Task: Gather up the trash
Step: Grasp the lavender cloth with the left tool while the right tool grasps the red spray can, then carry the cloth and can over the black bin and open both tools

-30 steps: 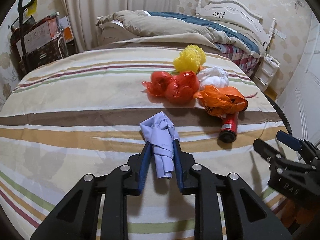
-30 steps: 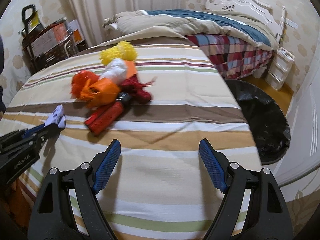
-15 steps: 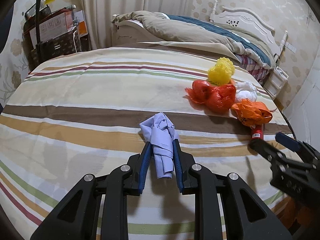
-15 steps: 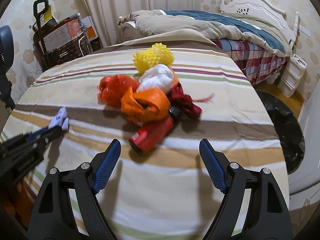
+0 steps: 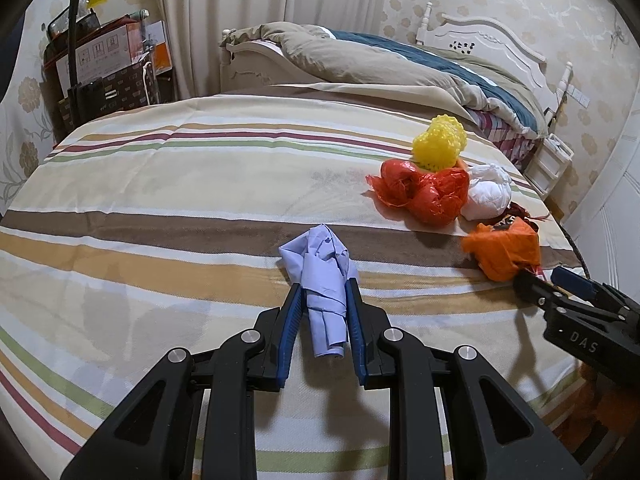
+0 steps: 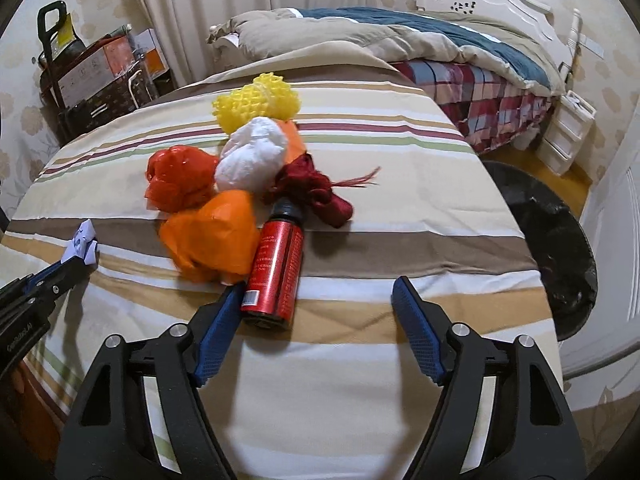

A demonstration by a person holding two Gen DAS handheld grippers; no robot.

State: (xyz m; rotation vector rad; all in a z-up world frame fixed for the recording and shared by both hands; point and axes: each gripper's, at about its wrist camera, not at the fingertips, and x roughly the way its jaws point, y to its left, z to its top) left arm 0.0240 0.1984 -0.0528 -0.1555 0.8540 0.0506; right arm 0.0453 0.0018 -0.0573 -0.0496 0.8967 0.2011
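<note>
Since the earlier frames the right gripper (image 6: pixel 316 312) has come in over the trash pile, so that the red spray can (image 6: pixel 275 264), which lay well ahead of it, now has its base just inside the left jaw. Its jaws stand wide and are closing, with the can's base between them near the left pad and not yet pressed from both sides. The left gripper (image 5: pixel 322 300) is as it was a second ago, jaws drawn narrow and clamped on a crumpled pale blue tissue (image 5: pixel 320 276), held above the striped bedspread (image 5: pixel 160 208).

The can lies on its side on the bedspread, cap pointing away, near the bed's right edge. Touching its left side is a crumpled orange bag (image 6: pixel 212 236). Behind that sit a red plastic bag (image 6: pixel 180 178), a white wad (image 6: pixel 250 160), a yellow foam net (image 6: pixel 256 102) farthest back, and a dark red mesh bag (image 6: pixel 316 192) beside the can's cap. All of them are bunched together, touching.

On the floor off the right edge is a round black bin (image 6: pixel 552 248). A second bed (image 5: pixel 380 64) with a rumpled quilt stands beyond the far edge.
</note>
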